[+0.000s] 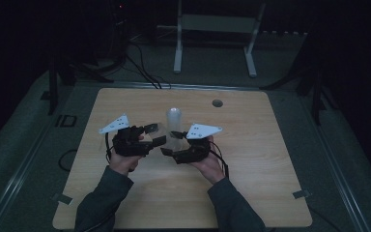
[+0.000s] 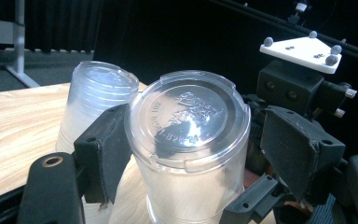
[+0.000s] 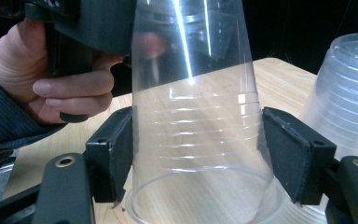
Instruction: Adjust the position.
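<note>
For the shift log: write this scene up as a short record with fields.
surface: wooden table
item in hand: clear cup, upside down
right gripper: jaws shut on the clear cup's sides
left gripper: jaws open, either side of the clear cup's upturned base
nearby: cup stack, also upside down, on the table beside the clear cup

Left claw [image 1: 155, 134] spread wide; right claw [image 1: 170, 143] seemingly clamped, both facing inward.
</note>
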Demonstrator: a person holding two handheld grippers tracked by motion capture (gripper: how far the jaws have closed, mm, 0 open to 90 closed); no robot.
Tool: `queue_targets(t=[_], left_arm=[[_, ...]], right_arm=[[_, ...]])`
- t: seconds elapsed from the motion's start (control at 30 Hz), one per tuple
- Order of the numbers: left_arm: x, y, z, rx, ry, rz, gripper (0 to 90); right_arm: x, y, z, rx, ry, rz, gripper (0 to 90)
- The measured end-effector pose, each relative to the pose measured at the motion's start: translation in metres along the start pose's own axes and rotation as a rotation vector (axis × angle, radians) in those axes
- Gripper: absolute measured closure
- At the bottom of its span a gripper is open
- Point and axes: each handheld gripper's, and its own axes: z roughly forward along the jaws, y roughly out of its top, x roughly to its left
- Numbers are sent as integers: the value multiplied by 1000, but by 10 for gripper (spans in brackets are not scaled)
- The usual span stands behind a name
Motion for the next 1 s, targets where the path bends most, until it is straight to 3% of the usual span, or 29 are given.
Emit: queue_targets(t=[0.67, 1.0], left_arm=[[0, 4, -10, 7, 27, 47, 252], [1, 7, -14, 27, 30, 72, 252]], right_arm=[[-3, 2, -7, 62, -6, -38, 290], [-6, 7, -11, 112, -17, -83, 290]])
